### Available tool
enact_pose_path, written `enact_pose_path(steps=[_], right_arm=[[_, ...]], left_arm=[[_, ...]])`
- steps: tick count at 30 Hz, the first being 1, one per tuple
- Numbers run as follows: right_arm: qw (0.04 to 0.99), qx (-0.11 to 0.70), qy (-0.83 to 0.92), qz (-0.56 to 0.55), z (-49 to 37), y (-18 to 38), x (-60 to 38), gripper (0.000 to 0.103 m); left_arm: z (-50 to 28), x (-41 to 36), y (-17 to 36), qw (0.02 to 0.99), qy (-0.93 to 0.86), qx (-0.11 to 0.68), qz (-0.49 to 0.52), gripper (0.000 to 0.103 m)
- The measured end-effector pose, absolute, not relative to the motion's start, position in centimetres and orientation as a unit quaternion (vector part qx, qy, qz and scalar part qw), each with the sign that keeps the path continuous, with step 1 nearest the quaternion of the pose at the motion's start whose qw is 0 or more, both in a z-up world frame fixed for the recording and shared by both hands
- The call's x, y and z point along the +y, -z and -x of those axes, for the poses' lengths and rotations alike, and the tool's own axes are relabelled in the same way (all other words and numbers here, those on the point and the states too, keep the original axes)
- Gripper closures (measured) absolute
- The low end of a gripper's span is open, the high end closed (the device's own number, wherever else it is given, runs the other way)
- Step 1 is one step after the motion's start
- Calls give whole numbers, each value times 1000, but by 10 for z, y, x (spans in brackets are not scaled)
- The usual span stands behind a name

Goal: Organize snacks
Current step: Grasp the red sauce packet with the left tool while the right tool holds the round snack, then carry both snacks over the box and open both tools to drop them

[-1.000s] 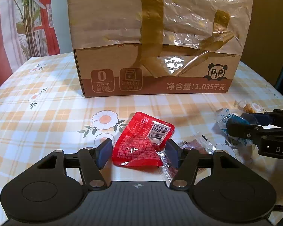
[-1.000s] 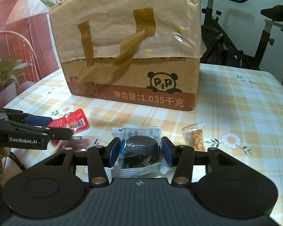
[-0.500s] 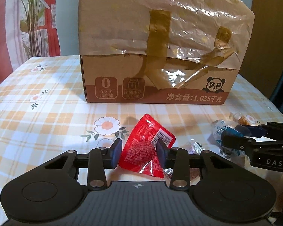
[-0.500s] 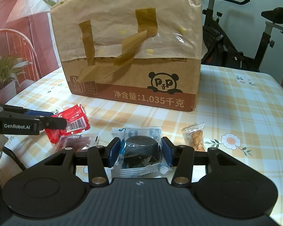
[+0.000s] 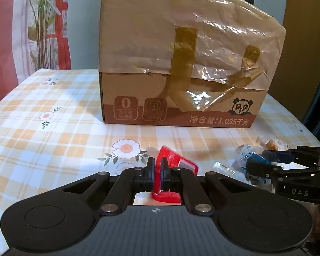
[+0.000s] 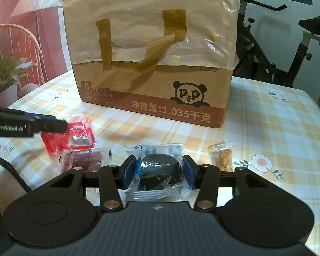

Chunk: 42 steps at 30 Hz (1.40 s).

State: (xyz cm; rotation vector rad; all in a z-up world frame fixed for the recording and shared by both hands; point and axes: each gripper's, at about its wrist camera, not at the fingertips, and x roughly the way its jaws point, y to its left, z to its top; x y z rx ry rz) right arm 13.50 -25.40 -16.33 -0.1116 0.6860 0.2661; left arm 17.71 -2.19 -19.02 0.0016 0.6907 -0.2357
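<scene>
Red packet (image 5: 175, 166) newly pinched, left hand-held gripper (image 5: 157, 168).

Left gripper (image 5: 157, 168) is pinched nearly closed; right gripper (image 6: 159, 171) is spread wider.

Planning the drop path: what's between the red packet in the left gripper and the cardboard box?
Only bare checked tablecloth between red packet and cardboard box, per left wrist view.

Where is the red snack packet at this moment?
The red snack packet is clamped in the left gripper, in front of the cardboard box, left of the dark cake packet.
</scene>
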Motion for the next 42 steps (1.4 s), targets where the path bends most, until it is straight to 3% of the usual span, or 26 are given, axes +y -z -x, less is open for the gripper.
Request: enact_pose_path(steps=[6,8,10,30,33,36,38,39,42], right_arm=[[932,335,-130,55,-135,163,-254,53],[932,335,-130,54,-135,163,-254,53],[931,335,-131,54,-135,163,-254,53],[931,335,-135,49,-134,163,-254,53],[931,335,-136,47,-134,163,-254,53],[931,336,-137,46,-134,163,-254,53],[931,335,-138,46,-134,163,-255,53],[931,336,-138,46,-134,163,-254,53],[931,335,-137,46,-133,163,-254,53]], left_arm=[[-181,-21,196,925,119,362,4,94],[-182,-19,196,924,118,363,9,82],[-181,-17,194,927,113,357,17,57],[-174,-39,209,919,142,367,-32,47],[-173,-41,210,920,142,363,-42,48],[-173,-38,209,921,149,360,-32,57],[-171,-35,204,924,157,349,-20,67],[-170,-36,202,926,159,342,-19,80],[-168,-37,198,928,163,333,-21,80]])
